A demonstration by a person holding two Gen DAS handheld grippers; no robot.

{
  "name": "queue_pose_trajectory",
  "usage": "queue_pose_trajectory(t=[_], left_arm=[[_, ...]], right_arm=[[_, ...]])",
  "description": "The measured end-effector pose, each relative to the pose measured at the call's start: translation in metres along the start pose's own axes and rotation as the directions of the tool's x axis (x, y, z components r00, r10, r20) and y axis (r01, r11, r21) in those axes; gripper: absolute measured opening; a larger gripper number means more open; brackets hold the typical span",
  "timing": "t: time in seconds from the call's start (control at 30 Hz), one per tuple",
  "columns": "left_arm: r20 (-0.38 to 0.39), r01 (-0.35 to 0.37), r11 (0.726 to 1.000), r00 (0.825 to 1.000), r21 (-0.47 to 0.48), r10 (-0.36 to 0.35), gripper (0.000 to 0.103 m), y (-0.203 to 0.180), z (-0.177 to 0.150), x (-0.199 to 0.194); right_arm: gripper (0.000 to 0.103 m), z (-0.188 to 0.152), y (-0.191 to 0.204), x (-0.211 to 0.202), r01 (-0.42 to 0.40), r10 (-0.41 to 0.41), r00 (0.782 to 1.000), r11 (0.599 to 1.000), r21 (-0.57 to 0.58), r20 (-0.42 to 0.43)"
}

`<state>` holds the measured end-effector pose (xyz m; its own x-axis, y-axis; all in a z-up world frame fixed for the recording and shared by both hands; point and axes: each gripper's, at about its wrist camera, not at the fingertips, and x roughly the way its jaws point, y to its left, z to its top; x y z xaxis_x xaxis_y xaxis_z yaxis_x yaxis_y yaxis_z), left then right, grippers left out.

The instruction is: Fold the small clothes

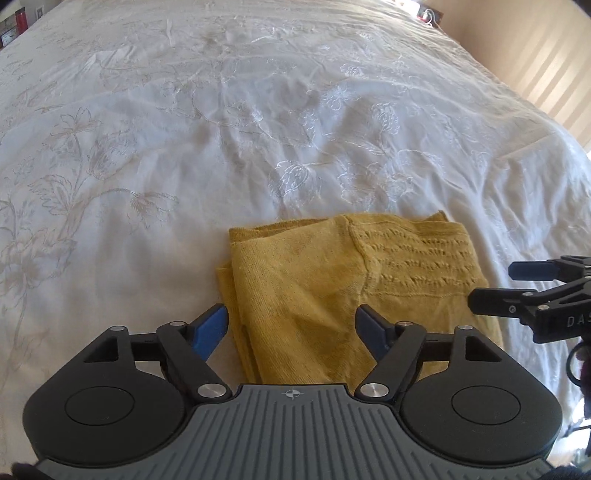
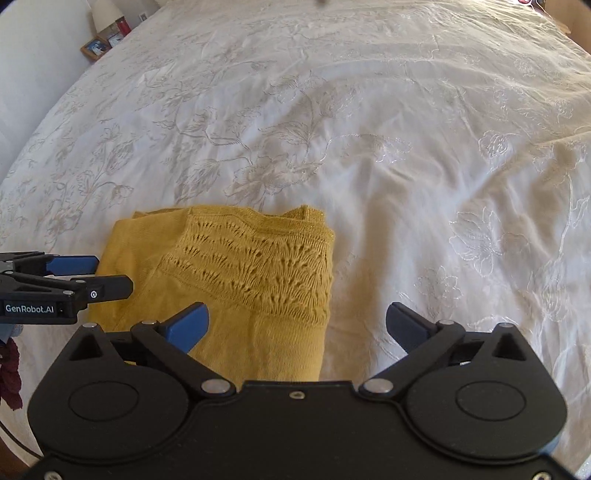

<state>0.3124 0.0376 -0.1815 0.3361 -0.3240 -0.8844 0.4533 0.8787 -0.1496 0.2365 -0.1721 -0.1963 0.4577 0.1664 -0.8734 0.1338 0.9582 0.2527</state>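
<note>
Both hand-held grippers, left (image 1: 291, 328) and right (image 2: 297, 325), hang open and empty over folded yellow knit top (image 1: 332, 295) on bed (image 1: 258, 129); only right view shows picture frame (image 2: 95, 47) and lamp (image 2: 107, 13).

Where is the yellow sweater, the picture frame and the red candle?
yellow sweater (image 2: 255, 266): right wrist view, on its lacy knitted band.
picture frame (image 2: 95, 47): right wrist view, on the middle of the frame.
red candle (image 2: 123, 25): right wrist view, on its side; it may be a jar.
</note>
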Motion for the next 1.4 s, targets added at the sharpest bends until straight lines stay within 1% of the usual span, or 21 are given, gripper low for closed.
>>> queue_pose_trajectory(t=[0.07,0.1,0.17,0.2,0.23,0.3,0.4,0.47,0.63,0.7,0.83,0.87,0.97,1.03,1.17,1.27,1.33,1.4], left_arm=[[-0.006,-0.042,0.999,0.999,-0.013,0.042,0.076,0.008,0.004,0.009],[-0.011,-0.055,0.998,0.998,-0.037,0.055,0.077,0.015,0.006,0.014],[-0.030,-0.065,0.993,0.998,-0.099,0.062,0.087,0.030,0.009,0.025],[-0.040,-0.067,0.991,0.997,-0.119,0.063,0.096,0.036,0.010,0.029],[-0.049,-0.068,0.989,0.997,-0.129,0.062,0.100,0.041,0.011,0.034],[-0.061,-0.061,0.990,0.997,-0.125,0.054,0.103,0.047,0.014,0.042],[-0.056,-0.060,0.992,0.997,-0.114,0.054,0.103,0.050,0.017,0.046],[-0.051,-0.055,0.990,0.997,-0.132,0.049,0.103,0.053,0.019,0.048],[-0.045,-0.040,0.988,0.998,-0.147,0.034,0.103,0.058,0.022,0.043],[-0.040,-0.033,0.989,0.999,-0.147,0.027,0.102,0.059,0.023,0.036],[0.002,-0.041,0.989,0.999,-0.140,0.042,0.102,0.057,0.018,0.007],[0.018,-0.037,0.989,0.999,-0.144,0.040,0.102,0.057,0.015,-0.002],[0.054,0.003,0.987,0.999,-0.160,0.006,0.102,0.053,0.007,-0.028],[0.065,0.005,0.987,0.998,-0.163,0.005,0.102,0.047,0.001,-0.044],[0.124,0.008,0.990,0.992,-0.143,0.010,0.102,0.028,-0.013,-0.075],[0.155,-0.003,0.993,0.988,-0.122,0.022,0.102,0.007,-0.022,-0.093],[0.172,-0.031,0.994,0.984,-0.109,0.049,0.102,-0.008,-0.027,-0.101],[0.175,-0.083,0.991,0.979,-0.101,0.100,0.102,-0.025,-0.033,-0.109]], right_arm=[[0.102,0.005,-0.004,0.011,0.009,-0.009,1.000,0.999,0.032,-0.024],[0.102,0.006,-0.006,0.017,0.018,-0.017,0.999,0.999,0.043,-0.037],[0.102,0.011,-0.010,0.030,0.028,-0.025,0.998,0.998,0.058,-0.061],[0.102,0.013,-0.012,0.035,0.029,-0.024,0.997,0.998,0.064,-0.069],[0.103,0.014,-0.014,0.040,0.029,-0.024,0.997,0.997,0.069,-0.076],[0.103,0.018,-0.015,0.047,0.028,-0.021,0.996,0.996,0.080,-0.083],[0.103,0.023,-0.015,0.055,0.034,-0.028,0.996,0.997,0.073,-0.082],[0.103,0.026,-0.014,0.059,0.038,-0.031,0.996,0.996,0.076,-0.084],[0.103,0.029,-0.014,0.053,0.039,-0.034,0.996,0.997,0.067,-0.080],[0.103,0.029,-0.014,0.045,0.034,-0.030,0.997,0.998,0.061,-0.065],[0.103,0.024,-0.014,0.015,0.053,-0.052,0.999,0.997,0.056,-0.011],[0.103,0.021,-0.013,0.006,0.064,-0.064,0.998,0.997,0.053,0.005],[0.103,0.011,-0.007,-0.020,0.084,-0.086,0.995,0.996,0.041,0.058],[0.103,0.004,-0.002,-0.034,0.087,-0.089,0.992,0.996,0.033,0.084],[0.103,-0.012,0.010,-0.056,0.045,-0.047,0.992,0.999,0.024,0.115],[0.103,-0.024,0.022,-0.069,0.024,-0.022,0.991,1.000,-0.015,0.134],[0.102,-0.032,0.028,-0.080,-0.006,0.014,0.987,0.999,-0.053,0.162],[0.102,-0.039,0.033,-0.093,-0.033,0.050,0.980,0.996,-0.088,0.193]])
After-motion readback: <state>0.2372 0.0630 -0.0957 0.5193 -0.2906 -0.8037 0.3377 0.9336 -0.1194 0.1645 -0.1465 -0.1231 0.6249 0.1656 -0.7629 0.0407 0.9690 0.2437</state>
